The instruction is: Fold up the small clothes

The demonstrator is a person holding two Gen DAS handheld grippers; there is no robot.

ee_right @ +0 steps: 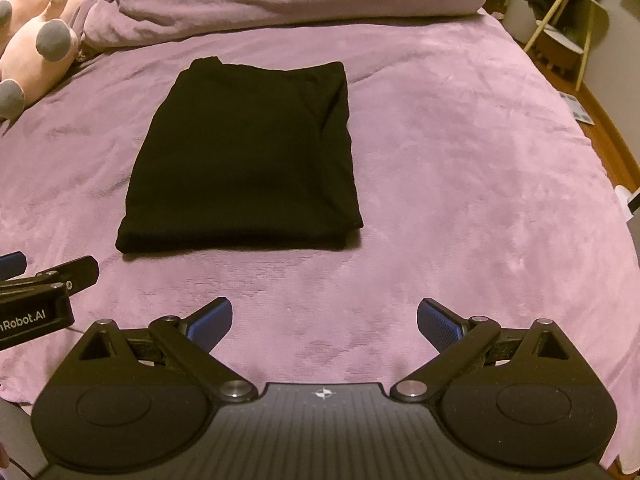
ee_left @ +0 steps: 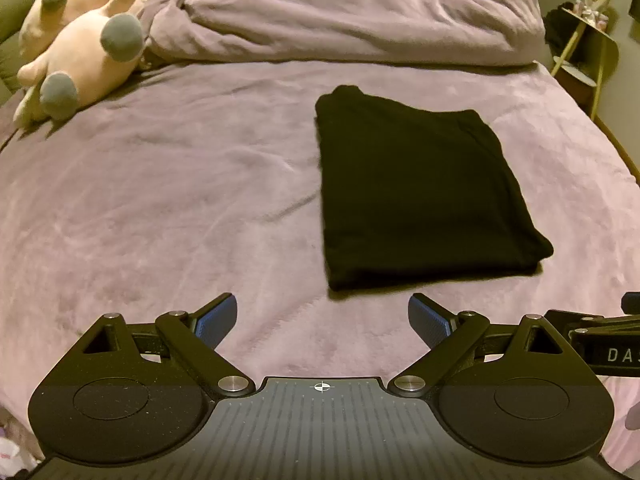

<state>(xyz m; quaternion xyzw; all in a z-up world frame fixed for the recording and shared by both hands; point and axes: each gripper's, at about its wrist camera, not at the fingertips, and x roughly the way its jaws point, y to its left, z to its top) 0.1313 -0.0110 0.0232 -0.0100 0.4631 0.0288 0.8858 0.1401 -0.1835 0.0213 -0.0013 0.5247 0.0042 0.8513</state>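
Observation:
A black garment lies folded into a neat rectangle on the purple bed sheet; it also shows in the right wrist view. My left gripper is open and empty, held over the sheet just in front of the garment's near edge. My right gripper is open and empty, also in front of the garment, slightly to its right. Each gripper's side shows in the other's view: the right gripper at the right edge of the left wrist view, the left gripper at the left edge of the right wrist view.
A bunched purple duvet lies across the far side of the bed. Pink plush toys sit at the far left. A small side table stands beyond the bed's right edge, with floor below.

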